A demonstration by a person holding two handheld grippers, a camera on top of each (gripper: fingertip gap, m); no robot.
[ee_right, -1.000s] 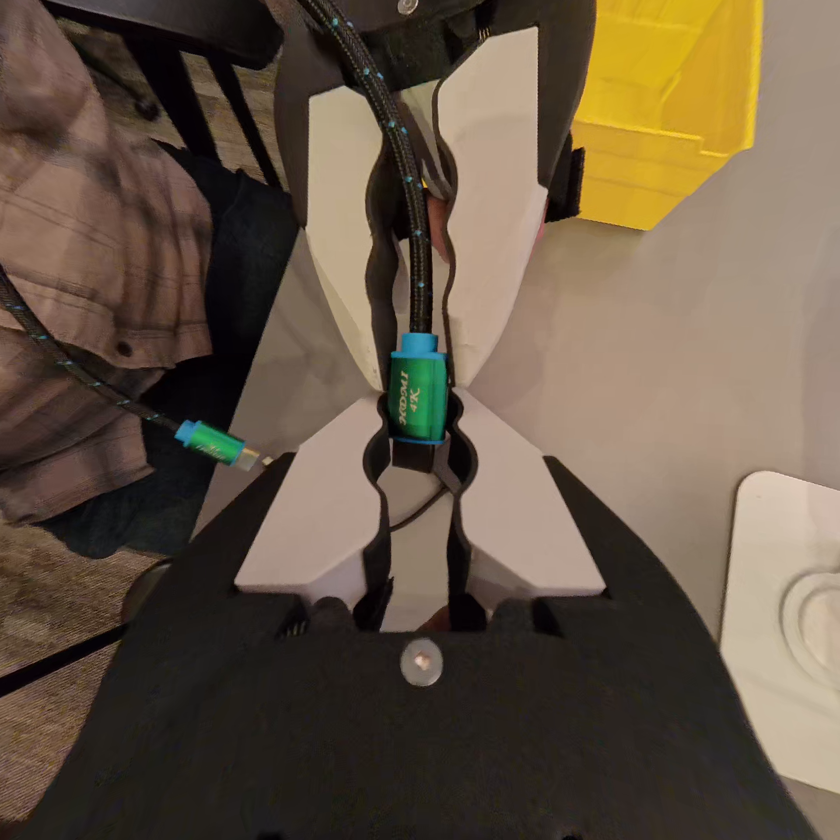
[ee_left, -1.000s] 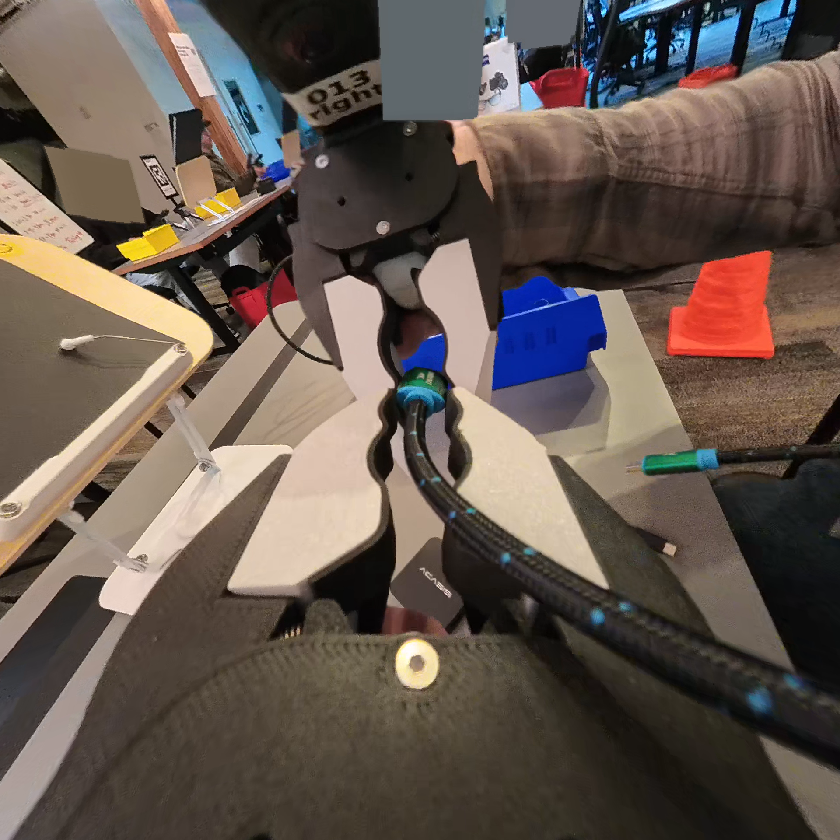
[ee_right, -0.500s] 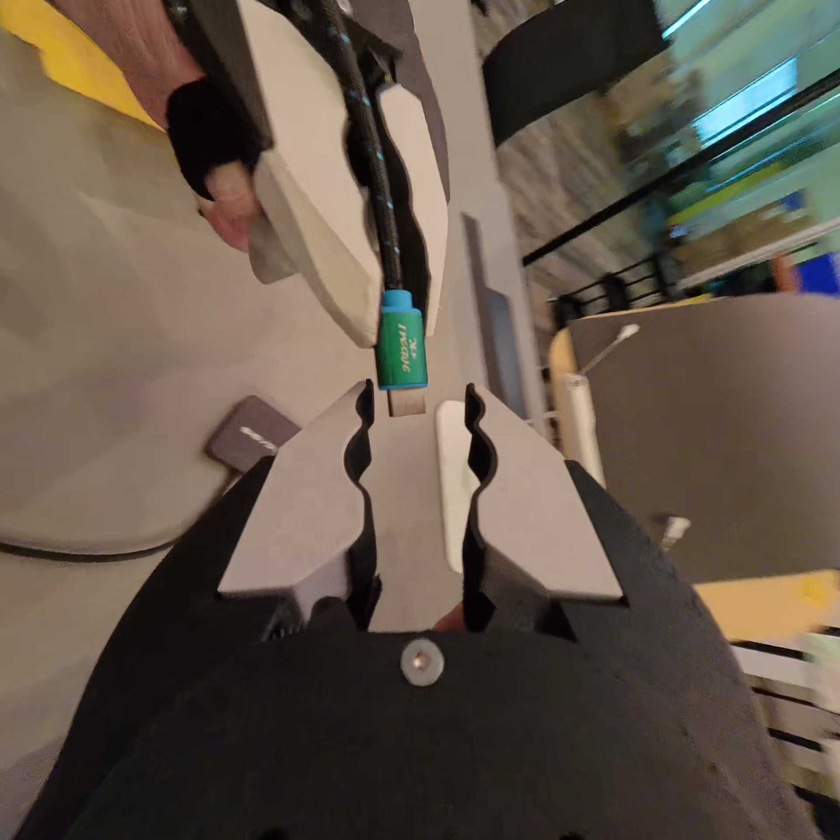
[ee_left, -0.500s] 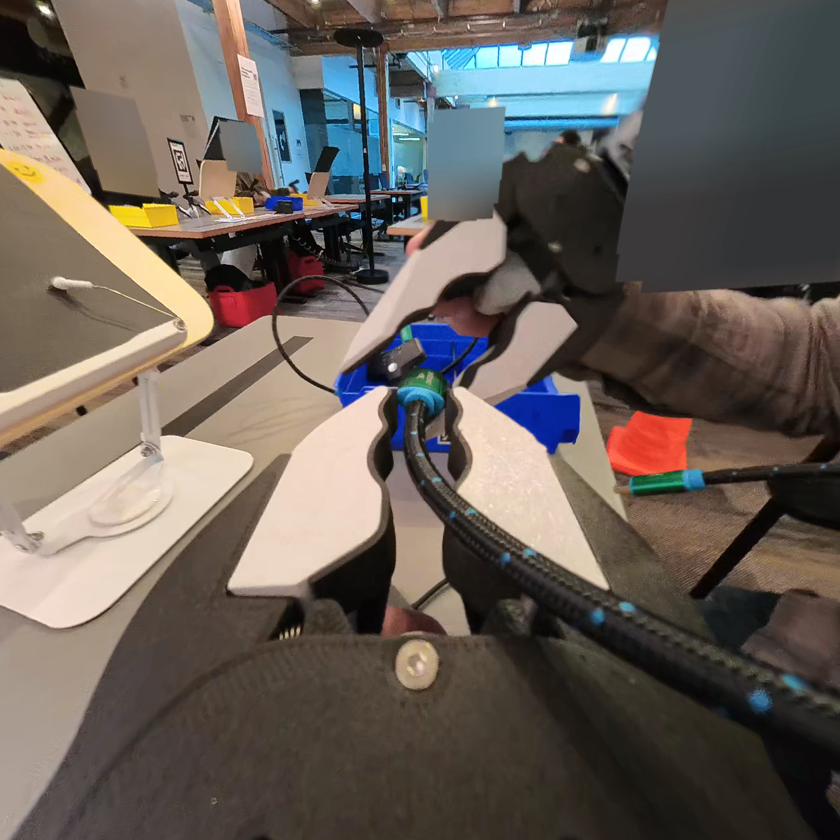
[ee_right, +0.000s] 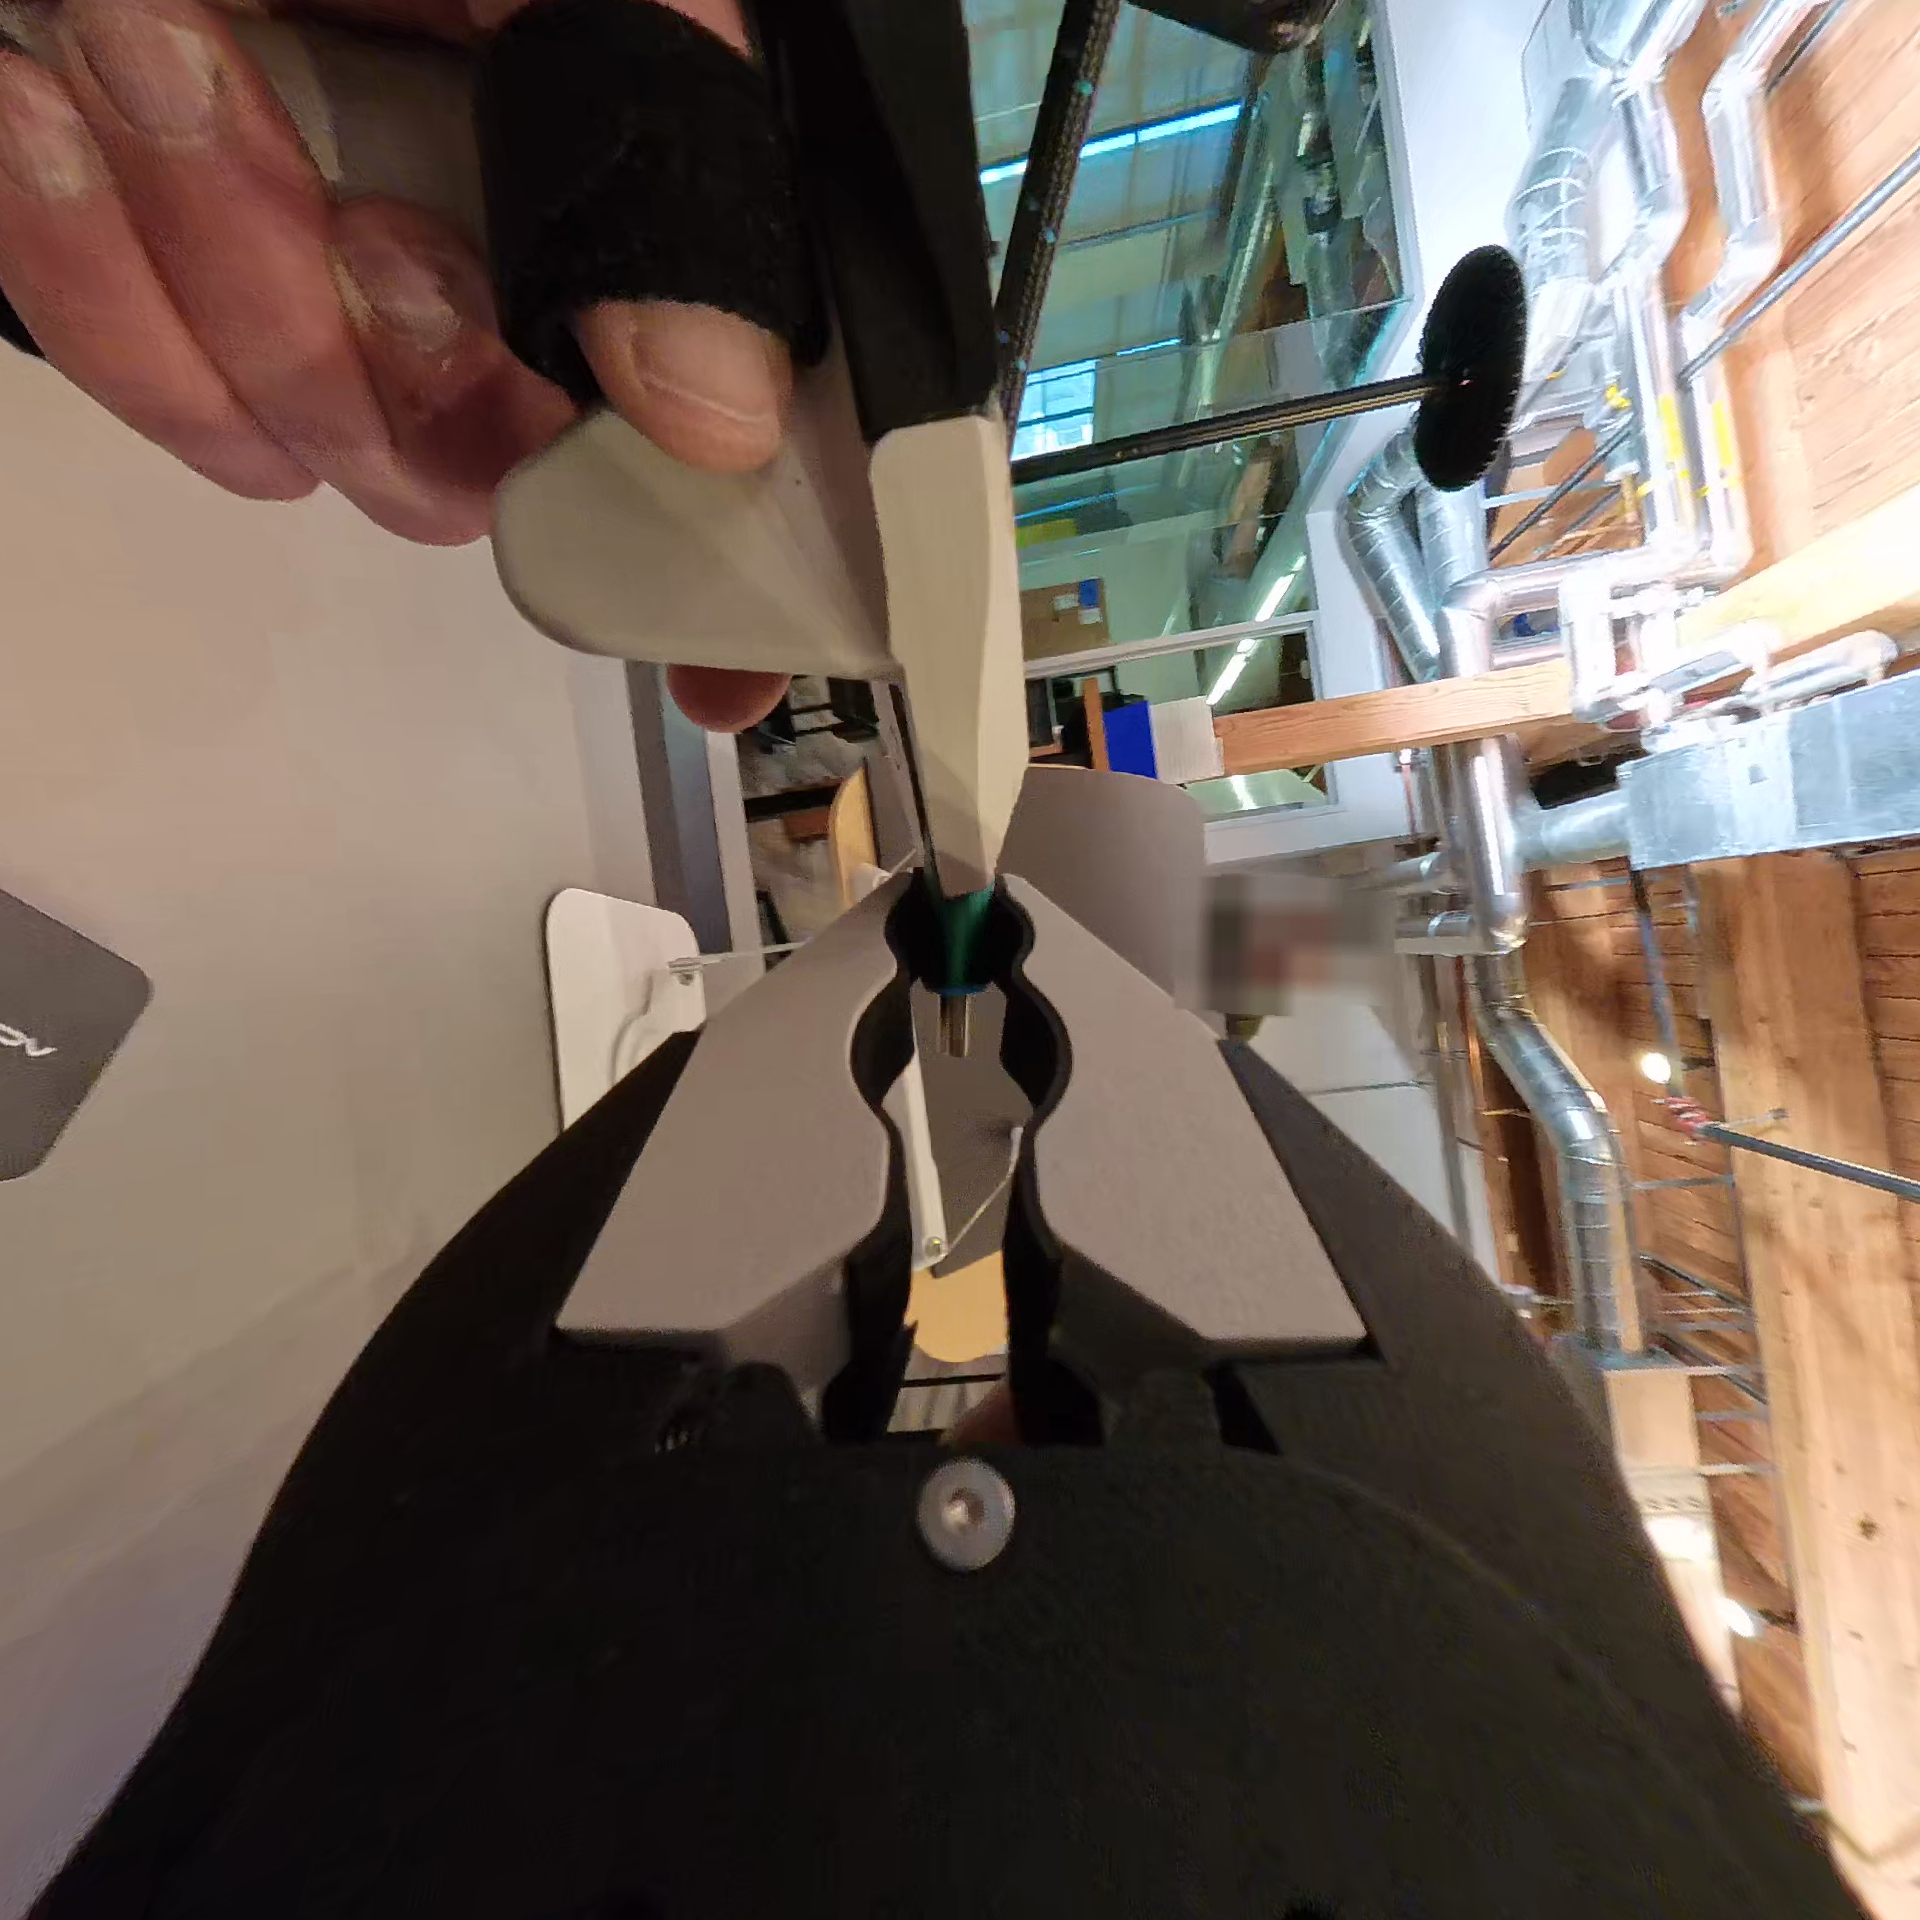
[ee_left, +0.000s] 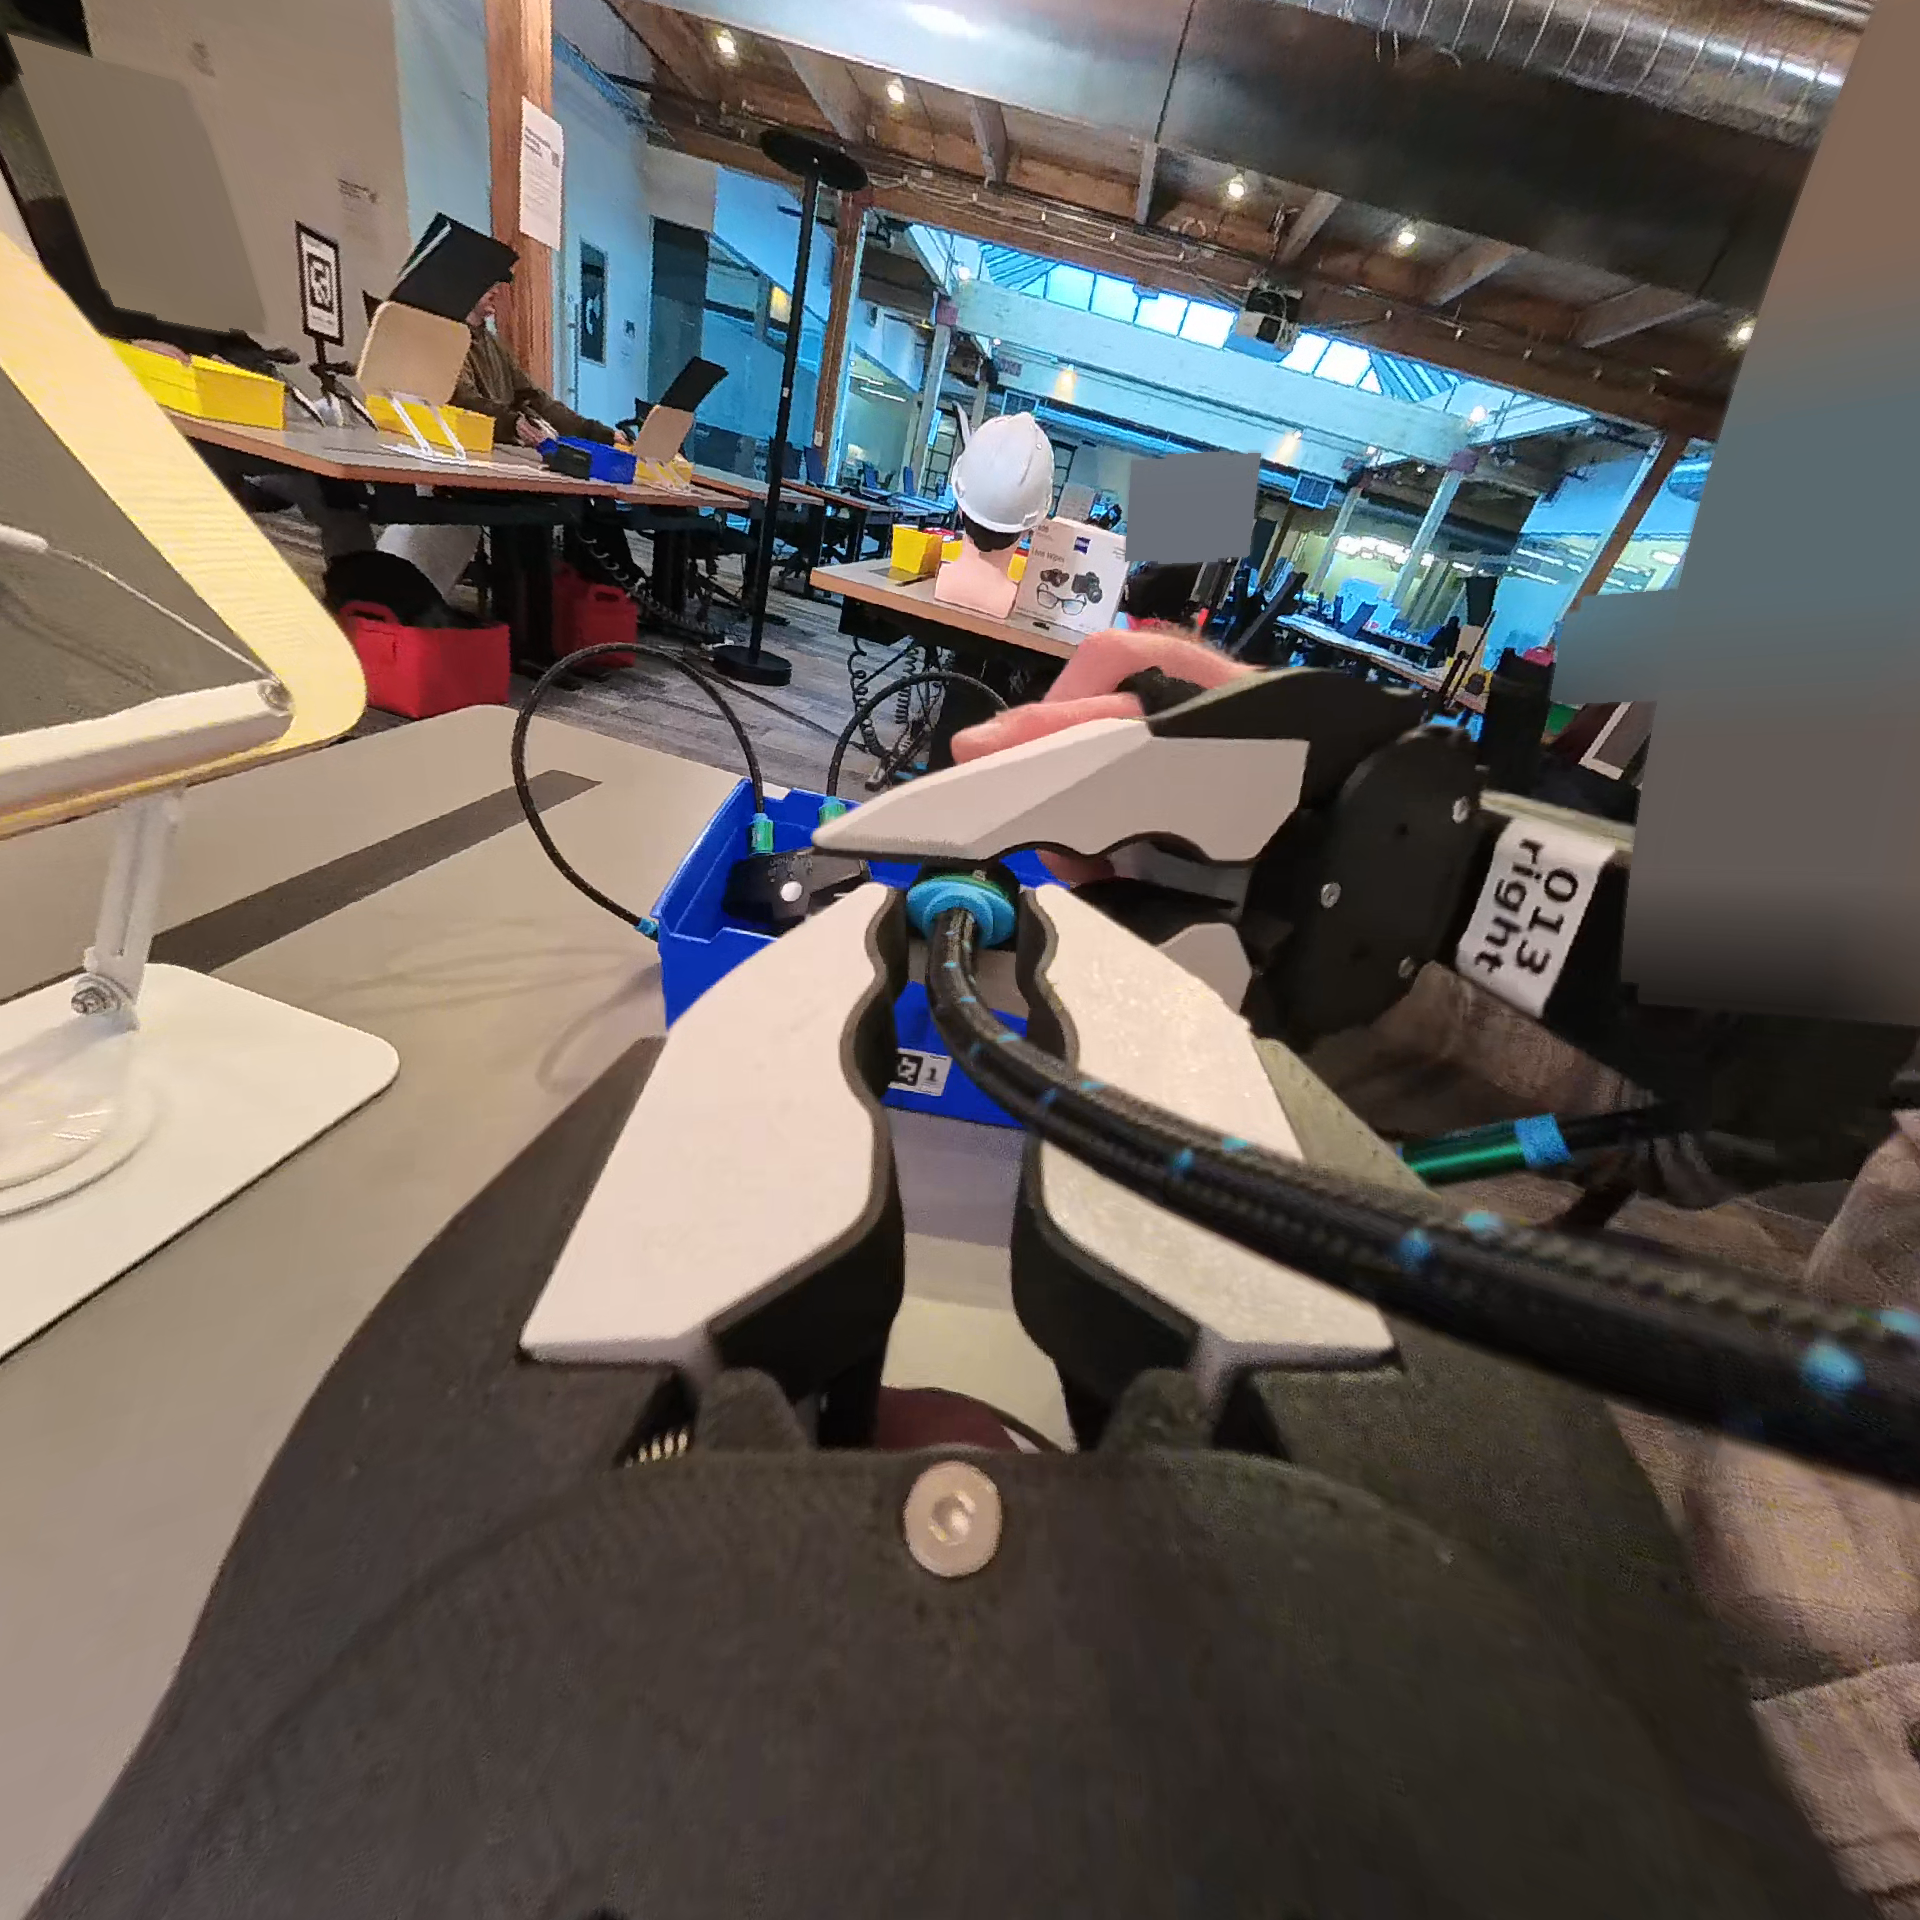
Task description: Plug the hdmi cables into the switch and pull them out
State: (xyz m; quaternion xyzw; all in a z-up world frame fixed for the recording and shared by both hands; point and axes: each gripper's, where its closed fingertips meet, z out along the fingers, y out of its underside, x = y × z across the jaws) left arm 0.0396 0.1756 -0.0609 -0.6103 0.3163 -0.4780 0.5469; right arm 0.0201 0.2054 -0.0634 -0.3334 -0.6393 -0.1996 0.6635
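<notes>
A: Nearest first, left wrist view. Left gripper [ee_left: 951, 914], pale grey fingers on a black fabric-covered body, closed down to a narrow gap at the tips. The black braided HDMI cable with blue flecks [ee_left: 1195, 1132] runs in from the lower right and passes between them; its blue collar and green metal plug [ee_left: 961, 902] sit right in the tip notch, pinched there.

B: Right wrist view, rolled sideways. Right gripper [ee_right: 956, 940], same grey fingers, nearly closed, tips pressing the green plug [ee_right: 958, 935] from both sides. The silver connector end points back toward the camera, bare, in no port. So both grippers grip one plug, tips meeting at right angles.

A: Agreed. Beyond the tips: blue plastic bin [ee_left: 707, 914] on the grey tabletop [ee_left: 395, 914], touching nothing of the grippers that I can tell. Inside it a small black HDMI switch [ee_left: 774, 883] with two thinner cables plugged into it by green ends, looping up and away.

B: A second loose green plug [ee_left: 1475, 1148] lies at right, over a plaid sleeve. At far left, a white tablet stand [ee_left: 187, 1091].
</notes>
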